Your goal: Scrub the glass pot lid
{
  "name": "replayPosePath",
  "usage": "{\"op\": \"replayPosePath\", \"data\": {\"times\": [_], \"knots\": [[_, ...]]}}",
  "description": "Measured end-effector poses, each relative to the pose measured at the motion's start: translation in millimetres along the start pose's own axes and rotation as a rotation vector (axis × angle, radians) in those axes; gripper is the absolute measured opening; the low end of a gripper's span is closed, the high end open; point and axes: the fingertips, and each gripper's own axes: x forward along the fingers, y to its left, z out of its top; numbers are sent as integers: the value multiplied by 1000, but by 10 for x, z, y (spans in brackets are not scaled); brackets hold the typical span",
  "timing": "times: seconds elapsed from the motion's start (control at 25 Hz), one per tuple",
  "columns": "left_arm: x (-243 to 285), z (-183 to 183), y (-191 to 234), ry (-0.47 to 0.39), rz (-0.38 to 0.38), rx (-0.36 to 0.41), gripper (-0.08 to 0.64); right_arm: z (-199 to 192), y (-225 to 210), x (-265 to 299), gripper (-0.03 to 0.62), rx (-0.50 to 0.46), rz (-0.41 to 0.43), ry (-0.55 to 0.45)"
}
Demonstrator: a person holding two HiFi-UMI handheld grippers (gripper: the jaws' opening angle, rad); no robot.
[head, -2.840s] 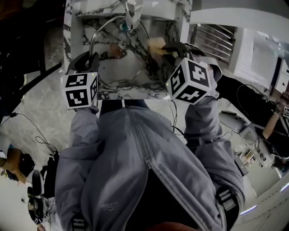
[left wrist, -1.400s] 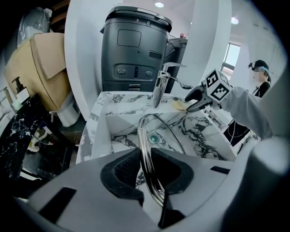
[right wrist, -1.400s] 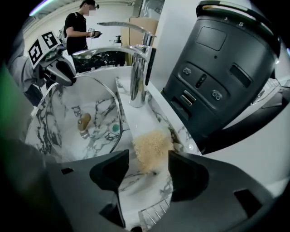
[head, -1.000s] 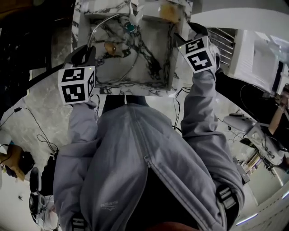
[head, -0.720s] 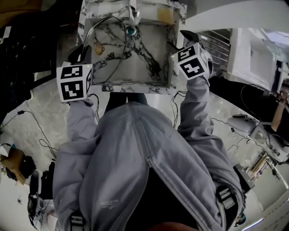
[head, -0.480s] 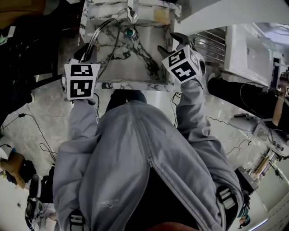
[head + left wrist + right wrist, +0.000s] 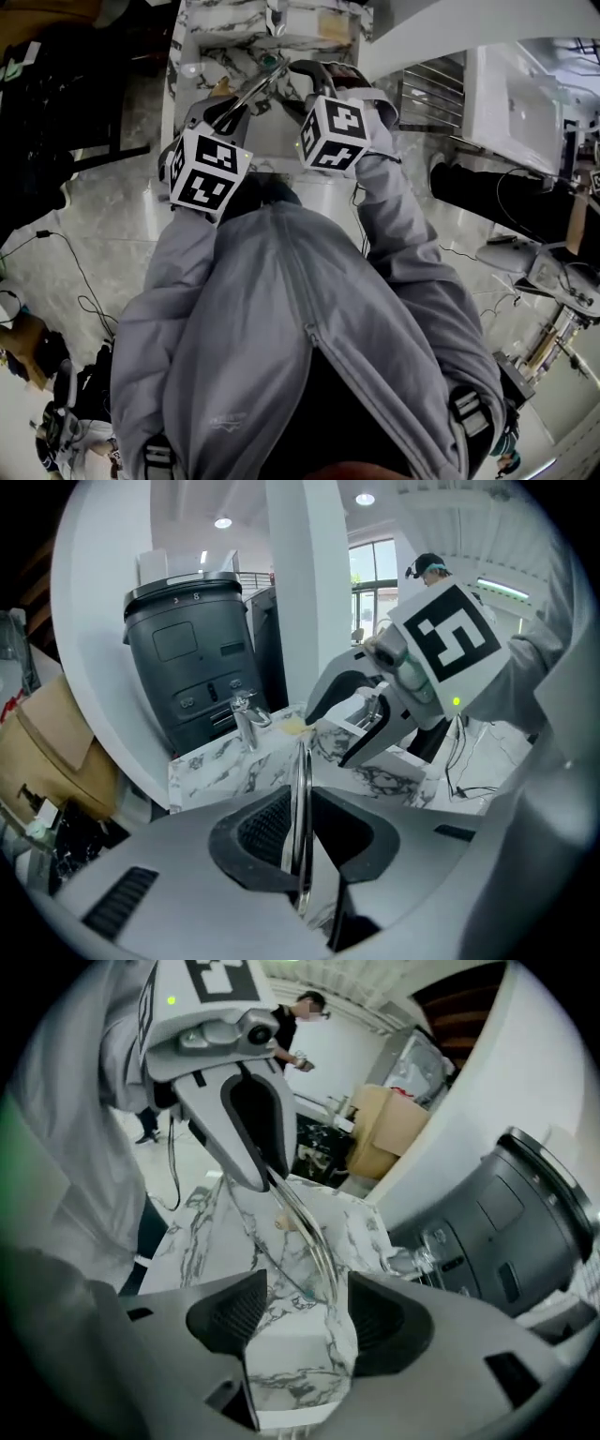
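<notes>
The glass pot lid (image 7: 251, 94) hangs tilted over the marble sink (image 7: 199, 58). My left gripper (image 7: 230, 114) is shut on its metal rim. In the left gripper view the lid (image 7: 300, 789) shows edge-on, pinched between the two dark pads. My right gripper (image 7: 314, 77) sits close to the right of the lid with its jaws apart. In the right gripper view the lid's rim (image 7: 305, 1218) arcs from the left gripper (image 7: 258, 1171) into the gap of the right gripper (image 7: 305, 1312), near the right pad, not pressed. A yellow sponge (image 7: 336, 23) lies on the sink's back right rim.
A chrome faucet (image 7: 246, 719) stands at the back of the sink. A dark grey bin (image 7: 187, 658) and a white column (image 7: 305, 583) rise behind it. Cardboard boxes (image 7: 384, 1133) and cables (image 7: 66, 272) lie on the floor. A person (image 7: 305, 1026) stands far off.
Both grippers have swung in toward the middle of the sink and rolled. The lid has risen out of the basin with the left gripper. The right gripper no longer holds the sponge.
</notes>
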Motion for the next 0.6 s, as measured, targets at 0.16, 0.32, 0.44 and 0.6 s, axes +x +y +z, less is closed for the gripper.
{"op": "replayPosePath", "data": {"times": [0.16, 0.32, 0.44, 0.6], "knots": [[-14, -41, -195, 9, -35, 40, 75, 148, 170, 188, 249, -197, 78, 31], [-25, -75, -317, 18, -69, 57, 75, 155, 288, 294, 247, -264, 118, 43], [-25, -83, -377, 19, -93, 67, 75, 167, 330, 334, 242, -312, 124, 45], [-26, -106, -412, 12, -114, 83, 75, 191, 356, 342, 69, -333, 76, 27]]}}
